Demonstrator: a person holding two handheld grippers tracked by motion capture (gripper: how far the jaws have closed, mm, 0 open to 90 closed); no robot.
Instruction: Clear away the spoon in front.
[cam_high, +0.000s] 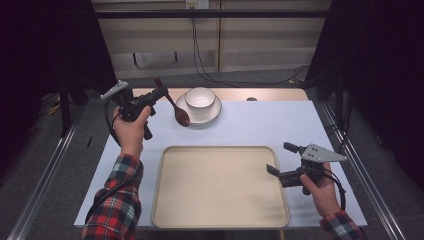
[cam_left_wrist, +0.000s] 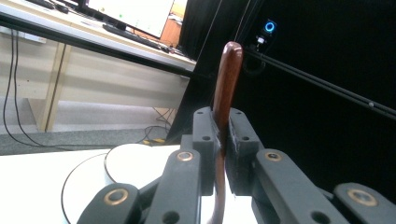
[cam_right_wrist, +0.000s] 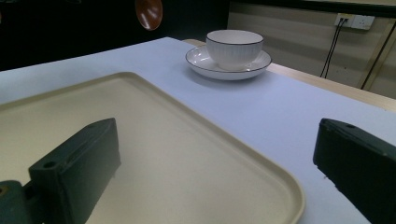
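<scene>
Two black grippers over a pale blue table sheet. Left gripper clamps the glossy reddish-brown wooden spoon by its handle, lifted off the table, oval bowl hanging beside the ribbed white ceramic bowl on its round white saucer. Right gripper jaws spread wide, holding nothing, at the right edge of the smooth beige rounded-square tray.
</scene>
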